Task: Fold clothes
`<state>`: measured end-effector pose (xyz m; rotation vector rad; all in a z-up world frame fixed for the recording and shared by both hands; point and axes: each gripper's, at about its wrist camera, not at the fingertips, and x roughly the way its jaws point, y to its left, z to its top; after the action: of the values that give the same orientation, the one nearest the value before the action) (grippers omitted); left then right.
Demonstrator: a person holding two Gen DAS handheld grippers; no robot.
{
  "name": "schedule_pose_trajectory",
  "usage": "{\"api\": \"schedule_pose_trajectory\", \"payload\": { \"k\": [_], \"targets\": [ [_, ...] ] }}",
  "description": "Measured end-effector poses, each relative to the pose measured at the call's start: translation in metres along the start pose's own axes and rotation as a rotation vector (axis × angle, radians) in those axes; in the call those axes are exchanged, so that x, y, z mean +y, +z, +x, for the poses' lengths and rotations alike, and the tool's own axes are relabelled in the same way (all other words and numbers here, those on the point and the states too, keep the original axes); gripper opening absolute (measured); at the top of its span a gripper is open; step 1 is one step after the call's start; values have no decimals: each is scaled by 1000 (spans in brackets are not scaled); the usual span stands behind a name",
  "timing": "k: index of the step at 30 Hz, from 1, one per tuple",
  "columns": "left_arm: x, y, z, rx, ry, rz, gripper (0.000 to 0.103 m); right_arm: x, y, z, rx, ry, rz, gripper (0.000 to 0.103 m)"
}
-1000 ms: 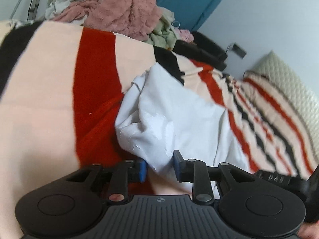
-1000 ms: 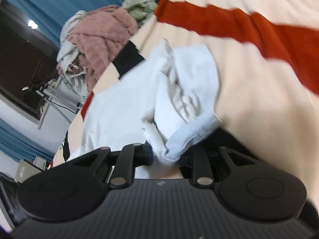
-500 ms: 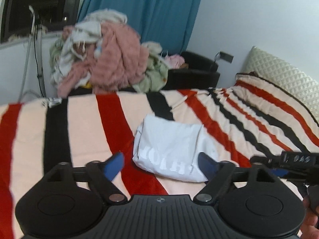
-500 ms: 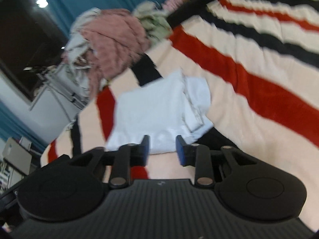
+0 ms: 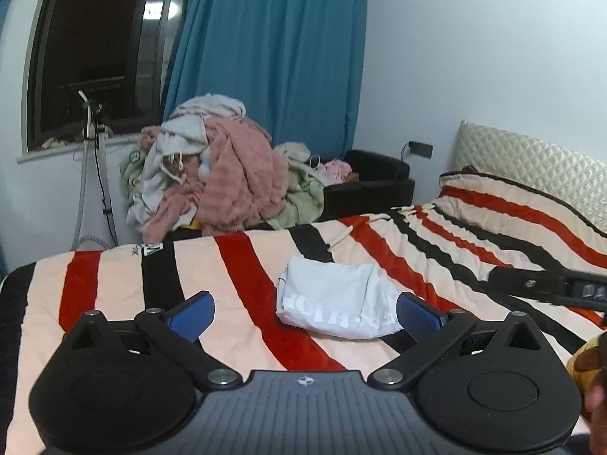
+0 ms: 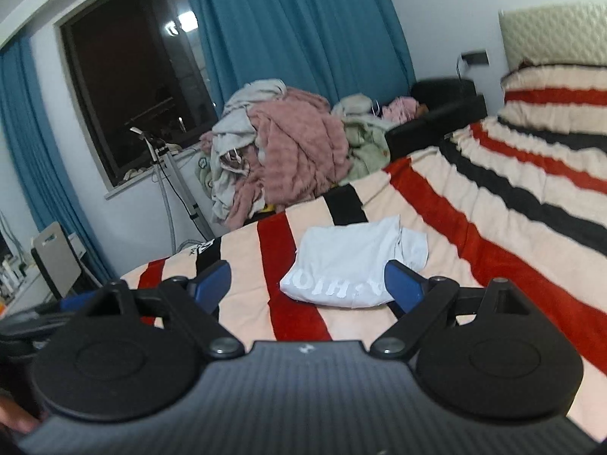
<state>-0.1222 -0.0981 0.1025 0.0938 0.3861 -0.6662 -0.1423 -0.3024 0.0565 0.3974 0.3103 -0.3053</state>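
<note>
Both claws are opening with nothing between their pads: the left claw [image 5: 305, 314] and right claw [image 6: 307, 284] sit low in frame. Just beyond each, centre frame, the folded white garment [image 5: 337, 303] lies on the striped bed [image 5: 114, 288], long axis running left-right; neither looks nearer.

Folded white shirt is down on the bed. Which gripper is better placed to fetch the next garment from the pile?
Left, marginally. Both grippers, left and right, are opening and empty, but the clothes pile lies toward the left side in both views.
</note>
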Motion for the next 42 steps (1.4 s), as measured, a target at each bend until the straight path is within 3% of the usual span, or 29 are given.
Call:
{"api": "schedule_pose_trajectory", "payload": {
  "k": [8, 14, 15, 16, 17, 20, 21, 23, 24, 25, 30, 42],
  "targets": [
    [-2, -36, -29, -88, 25, 16, 103, 7, -40, -5, -71, -21, -62, 89],
    [12, -59, -23, -86, 39, -31, 103, 13, -74, 9, -100, -27, -115, 88],
    [14, -61, -22, -87, 45, -37, 103, 15, -80, 12, -103, -28, -131, 83],
    [16, -63, -22, -88, 50, -42, 103, 17, -83, 14, -93, -37, -142, 63],
    [18, -65, -22, -87, 52, -44, 103, 19, -86, 17, -81, -48, -153, 57],
    [20, -71, -22, -80, 51, -45, 103, 19, -91, 19, -70, -38, -149, 54],
    [22, -73, -21, -74, 51, -47, 103, 19, -92, 18, -76, -31, -148, 56],
    [22, -76, -20, -69, 57, -42, 103, 19, -94, 17, -87, -24, -145, 77],
    [21, -77, -20, -69, 63, -38, 103, 21, -96, 16, -101, -38, -153, 96],
    [21, -79, -20, -67, 65, -36, 103, 23, -98, 15, -117, -54, -164, 99],
    [19, -87, -17, -47, 75, -28, 103, 29, -104, 12, -142, -67, -214, 99],
    [20, -92, -21, -51, 106, -50, 103, 14, -101, 12, -110, -97, -121, 99]
  ]
}}
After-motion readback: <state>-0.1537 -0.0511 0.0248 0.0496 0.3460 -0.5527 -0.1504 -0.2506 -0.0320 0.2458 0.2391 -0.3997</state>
